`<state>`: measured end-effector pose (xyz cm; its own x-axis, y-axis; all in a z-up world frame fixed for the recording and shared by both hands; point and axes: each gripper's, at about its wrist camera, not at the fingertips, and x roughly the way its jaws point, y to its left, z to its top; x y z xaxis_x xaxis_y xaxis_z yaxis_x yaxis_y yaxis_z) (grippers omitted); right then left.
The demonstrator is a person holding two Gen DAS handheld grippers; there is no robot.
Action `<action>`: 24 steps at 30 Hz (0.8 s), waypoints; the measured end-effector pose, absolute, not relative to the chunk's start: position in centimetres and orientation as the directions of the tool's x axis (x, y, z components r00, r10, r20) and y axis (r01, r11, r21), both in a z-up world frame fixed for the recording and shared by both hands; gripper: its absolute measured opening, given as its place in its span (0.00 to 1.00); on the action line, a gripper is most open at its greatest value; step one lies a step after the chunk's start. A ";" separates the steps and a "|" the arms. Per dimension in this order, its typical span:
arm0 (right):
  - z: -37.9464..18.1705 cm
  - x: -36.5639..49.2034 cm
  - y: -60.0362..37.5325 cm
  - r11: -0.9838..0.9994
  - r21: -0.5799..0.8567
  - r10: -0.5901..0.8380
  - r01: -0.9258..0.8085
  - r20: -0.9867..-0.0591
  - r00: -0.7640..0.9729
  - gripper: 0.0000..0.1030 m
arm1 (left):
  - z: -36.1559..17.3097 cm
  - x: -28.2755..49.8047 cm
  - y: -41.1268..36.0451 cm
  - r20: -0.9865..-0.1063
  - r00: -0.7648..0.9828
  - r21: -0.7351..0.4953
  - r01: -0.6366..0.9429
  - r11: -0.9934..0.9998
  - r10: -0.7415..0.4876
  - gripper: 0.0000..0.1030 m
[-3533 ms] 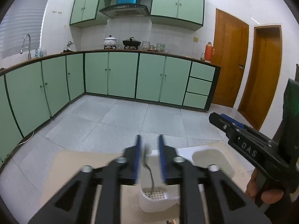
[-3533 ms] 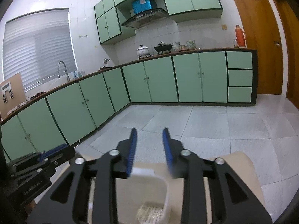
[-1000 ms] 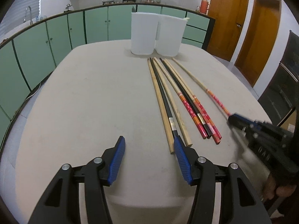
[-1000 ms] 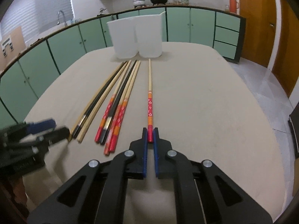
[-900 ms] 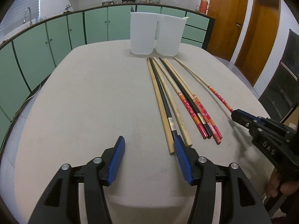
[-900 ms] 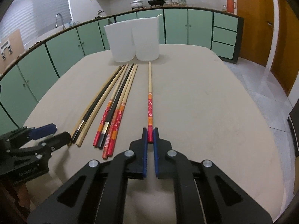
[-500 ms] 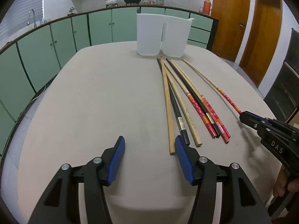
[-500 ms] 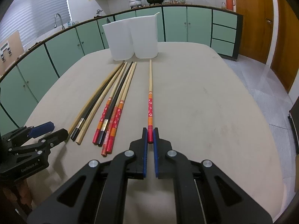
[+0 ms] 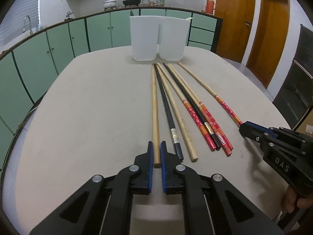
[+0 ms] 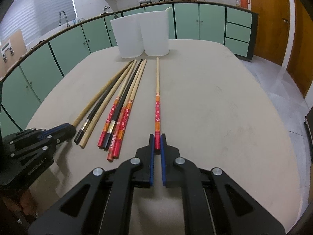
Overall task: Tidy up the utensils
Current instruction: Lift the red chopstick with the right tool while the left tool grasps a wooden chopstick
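Observation:
Several chopsticks lie side by side on a beige table (image 9: 88, 107). My left gripper (image 9: 156, 148) is shut on the near end of a plain wooden chopstick (image 9: 155, 107), the leftmost one. My right gripper (image 10: 157, 141) is shut on the red end of a red-patterned chopstick (image 10: 157, 98) that lies apart on the right. Between them lie a black chopstick (image 9: 166, 105), another plain wooden one (image 9: 176, 113) and a bundle of red-patterned ones (image 10: 119, 121). A white two-compartment holder (image 9: 157, 39) stands at the table's far edge; it also shows in the right wrist view (image 10: 144, 37).
Green kitchen cabinets (image 9: 58, 43) run behind the table, with a sink tap (image 9: 27, 21) at the left and brown doors (image 9: 234, 19) at the right. The right gripper's body (image 9: 277, 148) shows in the left view, the left one's body (image 10: 33, 143) in the right view.
My left gripper has shifted right and closed from wide open onto the end of the leftmost wooden chopstick. My right gripper stays shut on the red-patterned chopstick.

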<state>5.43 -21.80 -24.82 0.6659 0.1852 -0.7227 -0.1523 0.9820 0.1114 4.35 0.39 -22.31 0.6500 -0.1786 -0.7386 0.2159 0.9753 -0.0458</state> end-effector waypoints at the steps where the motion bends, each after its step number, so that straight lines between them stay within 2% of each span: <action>1: -24.6 5.4 -21.9 0.982 0.112 0.187 -0.154 -0.718 0.670 0.05 | -21.8 4.2 0.4 -0.733 0.656 -0.043 0.220 0.974 -0.181 0.07; 6: -21.8 4.9 -22.5 0.979 0.113 0.200 -0.168 -0.677 0.708 0.05 | -18.7 3.8 0.9 -0.692 0.699 -0.024 0.225 0.974 -0.178 0.06; 16: -14.5 5.3 -23.5 0.974 0.104 0.223 -0.199 -0.568 0.793 0.05 | -10.3 3.9 2.0 -0.537 0.817 -0.032 0.227 0.973 -0.208 0.06; 24: -9.1 8.1 -24.9 0.961 0.167 0.275 -0.221 -0.495 0.824 0.05 | -6.1 6.8 1.9 -0.456 0.856 -0.052 0.246 0.968 -0.242 0.06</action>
